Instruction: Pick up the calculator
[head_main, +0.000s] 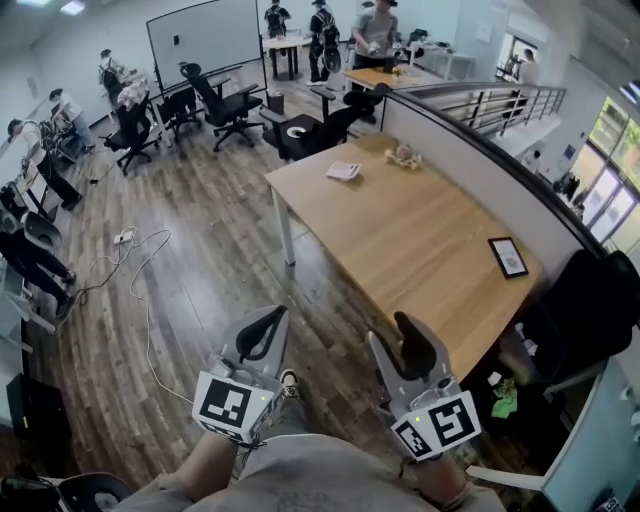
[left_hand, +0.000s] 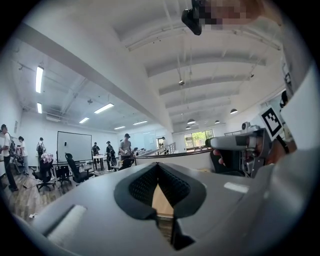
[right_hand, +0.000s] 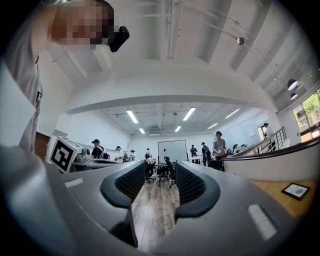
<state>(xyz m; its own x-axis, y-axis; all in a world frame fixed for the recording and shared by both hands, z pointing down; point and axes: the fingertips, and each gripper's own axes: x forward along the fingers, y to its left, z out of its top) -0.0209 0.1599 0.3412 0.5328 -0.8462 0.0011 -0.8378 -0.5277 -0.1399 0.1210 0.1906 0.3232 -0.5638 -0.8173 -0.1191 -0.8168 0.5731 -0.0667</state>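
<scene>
Right gripper view: right gripper (right_hand: 160, 175) fingers spread, nothing between them. Left gripper (left_hand: 157, 170) fingers closed at the tips, empty. I take the dark slab on the counter (head_main: 400, 230) for the calculator (head_main: 508, 257), about 1 o'clock of the right gripper, well apart. Approach step. Next: reach over and straddle it.
</scene>
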